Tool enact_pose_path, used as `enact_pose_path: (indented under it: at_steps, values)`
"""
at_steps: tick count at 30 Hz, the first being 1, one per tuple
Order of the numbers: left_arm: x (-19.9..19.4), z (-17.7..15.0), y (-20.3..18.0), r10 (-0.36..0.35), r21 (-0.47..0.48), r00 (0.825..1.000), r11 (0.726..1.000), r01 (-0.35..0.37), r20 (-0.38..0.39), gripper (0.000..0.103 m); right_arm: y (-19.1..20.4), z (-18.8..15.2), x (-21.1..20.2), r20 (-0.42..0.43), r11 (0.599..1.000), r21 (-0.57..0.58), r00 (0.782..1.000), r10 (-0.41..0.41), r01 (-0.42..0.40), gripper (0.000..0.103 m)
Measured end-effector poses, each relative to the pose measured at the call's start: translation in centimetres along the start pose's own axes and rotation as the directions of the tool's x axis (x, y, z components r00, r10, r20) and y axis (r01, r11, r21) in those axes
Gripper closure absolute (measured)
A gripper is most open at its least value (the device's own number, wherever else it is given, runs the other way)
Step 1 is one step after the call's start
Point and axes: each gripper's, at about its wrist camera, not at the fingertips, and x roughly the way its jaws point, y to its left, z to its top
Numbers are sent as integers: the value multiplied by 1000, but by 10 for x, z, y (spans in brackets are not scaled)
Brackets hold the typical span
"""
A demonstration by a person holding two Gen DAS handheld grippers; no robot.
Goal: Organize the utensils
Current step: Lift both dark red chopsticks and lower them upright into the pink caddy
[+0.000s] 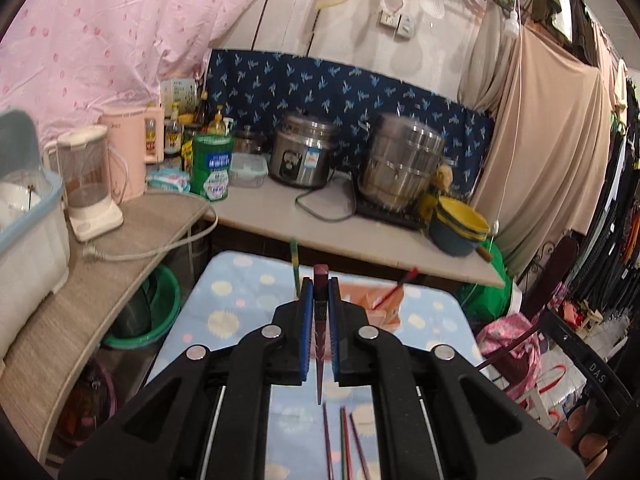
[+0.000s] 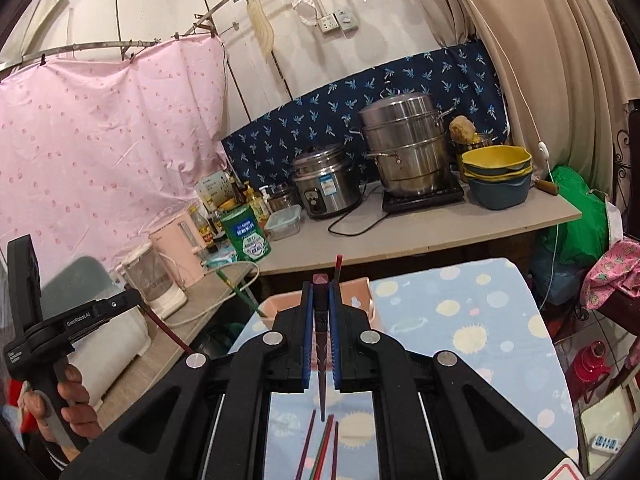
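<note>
My left gripper is shut on a dark red chopstick, held above the dotted blue table. My right gripper is shut on another dark red chopstick. A pink holder box stands on the table just beyond the right gripper; it also shows in the left wrist view. A green chopstick and a red one stick up from it. Several loose chopsticks lie on the table under the grippers, also in the right wrist view.
A counter behind the table carries a rice cooker, a steel steamer pot, stacked bowls, a green can and a blender. A green basin sits under the left shelf.
</note>
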Motion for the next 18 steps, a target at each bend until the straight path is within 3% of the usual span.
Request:
enact_pose_path:
  at_steps: [8,12,18]
  values:
    - [17,71,-16,-1,8,993,1000,0,120,96,6,69,46,82,997,61,996,46,-51,96]
    - [43,89,-18,7,4,992,1000,-7,129,96,7,84,75,93,997,70,995,30,-36,96]
    - [83,91,-21,23,22,995,999,-26,98,96,4,87,118,59,999,53,998,3,-6,96]
